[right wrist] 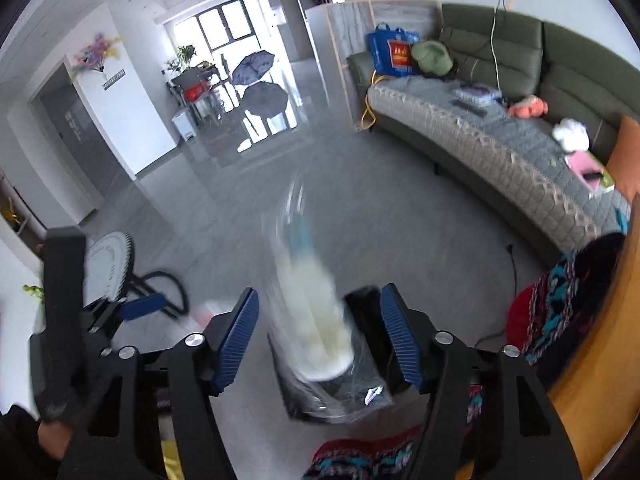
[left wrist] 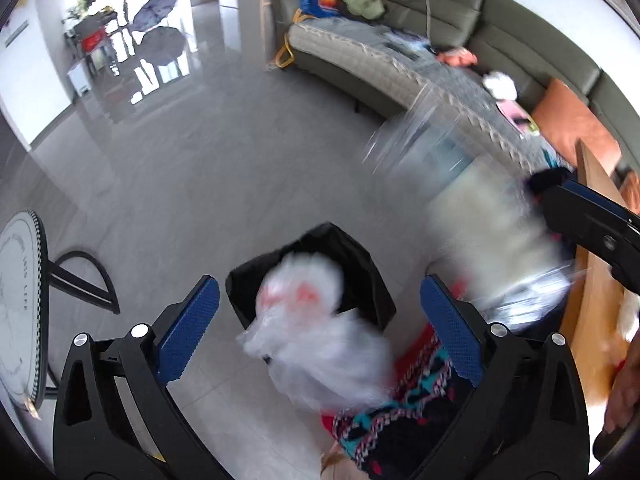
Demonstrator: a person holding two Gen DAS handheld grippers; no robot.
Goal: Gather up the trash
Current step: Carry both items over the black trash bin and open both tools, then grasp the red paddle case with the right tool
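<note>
In the left wrist view my left gripper (left wrist: pixel 320 328) stands wide open above a bin (left wrist: pixel 360 264) lined with a black bag. A blurred white plastic bag (left wrist: pixel 320 344) with red print hangs loose between the jaws, touching neither pad, over the bin's mouth. To the right a blurred clear plastic bottle (left wrist: pixel 460 200) with cream-coloured contents streaks past my right gripper (left wrist: pixel 560 200). In the right wrist view my right gripper (right wrist: pixel 318 338) is open. The clear bottle (right wrist: pixel 312 312) sits blurred between its pads without touching them, above the black bin (right wrist: pixel 362 300).
A wooden table edge (left wrist: pixel 592 280) runs along the right, with a patterned knit cloth (left wrist: pixel 400 412) beside the bin. A round white item on a black stand (left wrist: pixel 24 300) is at the left. A green sofa (right wrist: pixel 520 80) with a grey cover lines the far side across the grey tiled floor.
</note>
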